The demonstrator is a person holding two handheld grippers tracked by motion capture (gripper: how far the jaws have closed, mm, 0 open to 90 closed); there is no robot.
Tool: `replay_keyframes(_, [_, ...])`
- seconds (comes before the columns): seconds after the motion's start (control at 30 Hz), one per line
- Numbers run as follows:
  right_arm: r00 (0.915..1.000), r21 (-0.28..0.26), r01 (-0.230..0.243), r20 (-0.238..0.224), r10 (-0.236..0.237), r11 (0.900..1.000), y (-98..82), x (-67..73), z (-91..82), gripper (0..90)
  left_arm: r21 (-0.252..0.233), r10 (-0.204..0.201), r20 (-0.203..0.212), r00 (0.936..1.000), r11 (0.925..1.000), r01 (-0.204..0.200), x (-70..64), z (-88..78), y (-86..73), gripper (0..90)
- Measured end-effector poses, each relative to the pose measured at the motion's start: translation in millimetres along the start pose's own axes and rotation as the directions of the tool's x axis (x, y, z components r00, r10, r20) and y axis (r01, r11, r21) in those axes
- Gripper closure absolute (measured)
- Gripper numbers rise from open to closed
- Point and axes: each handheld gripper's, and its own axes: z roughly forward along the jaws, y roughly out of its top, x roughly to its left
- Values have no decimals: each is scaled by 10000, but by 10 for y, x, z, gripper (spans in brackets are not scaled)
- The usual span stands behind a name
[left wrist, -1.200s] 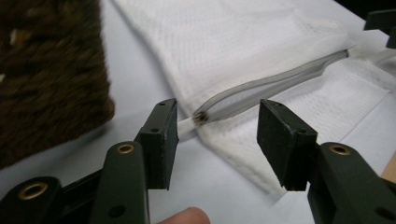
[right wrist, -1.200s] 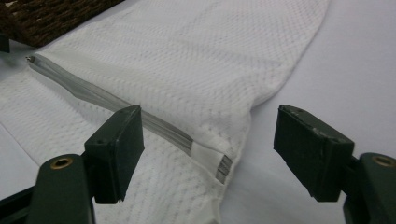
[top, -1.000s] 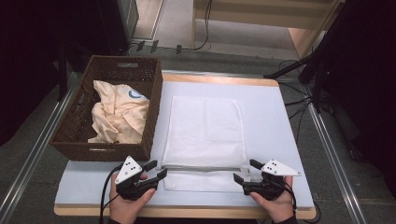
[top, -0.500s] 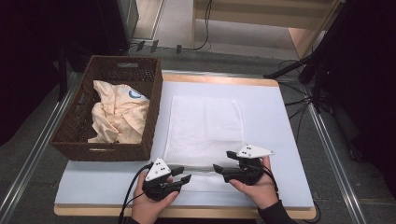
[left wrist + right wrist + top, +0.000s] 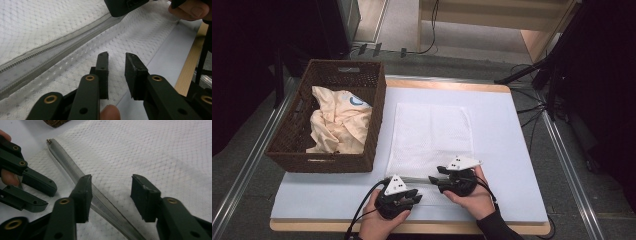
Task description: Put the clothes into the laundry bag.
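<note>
**Two grippers close in on the zipper edge of a mesh laundry bag**

At the lower middle of the high view, a white mesh laundry bag lies flat on the pale mat of the bench, its zipper running along the near edge. The left gripper sits just below that edge. Its jaws have just been closing and now stand a narrow gap apart, hovering over the mesh hem with nothing pinched between them, as the left gripper view shows. The right gripper rests over the zipper line; its jaws have also been closing, yet a moderate gap remains, and in the right gripper view they straddle the zipper tape without pressing on it.

At the left of the high view a brown wicker basket holds a crumpled cream garment.

The bag looks light, limp and thin, so it will likely sag and fold when lifted, and the slick mesh may slip from a shallow pinch. The stiffer zipper tape and the doubled hem beside it seem the surest places to grip.
</note>
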Motion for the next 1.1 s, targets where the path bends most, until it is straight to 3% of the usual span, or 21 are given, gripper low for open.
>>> replay_keyframes(0.1, [9994, 220, 340, -3, -340, 9992, -14, 6, 54, 546, -25, 6, -24, 10000, 10000, -6, -1, -4, -16, 783])
replay_keyframes(0.13, [9962, 568, 835, 184, -847, 9949, -36, 35, 96, 539, -67, -25, 0, 10000, 10000, 25, 0, -5, -24, 789])
replay_keyframes(0.23, [9927, 901, 1147, 269, -1176, 9893, -55, 64, 126, 557, -194, -39, -32, 10000, 9998, 38, 5, -4, -44, 813])
replay_keyframes(0.3, [9891, 879, 1380, 401, -1419, 9865, -56, 66, 121, 656, -201, -32, -166, 9999, 9998, 28, 0, -2, -44, 836])
replay_keyframes(0.4, [9904, 930, 1306, 322, -1341, 9871, -45, 20, 97, 826, -212, -25, -135, 9999, 9998, 22, 6, 2, -42, 859])
replay_keyframes(0.43, [9930, 938, 1113, 286, -1144, 9894, -23, -11, 80, 877, -196, -51, -146, 9999, 9998, 48, 6, 1, -42, 866])
replay_keyframes(0.5, [9950, 877, 949, 241, -973, 9916, 1, -28, 60, 884, -204, -41, -164, 9999, 9998, 38, 8, 0, -44, 869])
replay_keyframes(0.6, [9987, 258, 518, -22, -518, 9983, 111, -112, -7, 895, -219, -51, -163, 9999, 9997, 48, 8, 1, -47, 874])
replay_keyframes(0.63, [9994, -134, 274, 208, -271, 9995, 178, -180, -23, 900, -210, -52, -156, 9999, 9998, 49, 9, 1, -45, 880])
replay_keyframes(0.7, [9990, -226, 134, 436, -124, 9997, 201, -214, -27, 900, -168, -87, -139, 9999, 9998, 84, 17, 1, -39, 883])
replay_keyframes(0.73, [9976, -483, -208, 657, 240, 9986, 224, -287, -29, 900, -138, -90, -162, 9998, 9999, 87, 18, 0, -36, 889])
replay_keyframes(0.77, [9912, -572, -562, 1167, 626, 9968, 223, -409, -10, 900, -137, -77, -161, 9998, 9999, 75, 18, 0, -36, 892])
replay_keyframes(0.83, [9890, -502, -674, 1284, 733, 9965, 211, -456, 3, 900, -161, -59, -137, 9999, 9999, 57, 17, 1, -39, 892])
replay_keyframes(0.87, [9823, -270, -986, 1573, 1017, 9948, 163, -550, 47, 900, -150, -50, -153, 9999, 9999, 48, 18, 1, -37, 893])
replay_keyframes(0.97, [9782, 20, -1243, 1678, 1222, 9922, 109, -616, 88, 899, -119, -83, -123, 9999, 9999, 82, 22, 2, -31, 893])
replay_keyframes(1.0, [9798, 77, -1338, 1507, 1311, 9910, 92, -641, 92, 864, -94, -90, -104, 9999, 9999, 89, 24, 3, -27, 893])
replay_keyframes(1.1, [9869, -275, -1446, 685, 1462, 9891, 61, -682, 30, 623, -9, -146, -13, 9999, 9999, 146, 37, 6, -13, 895])
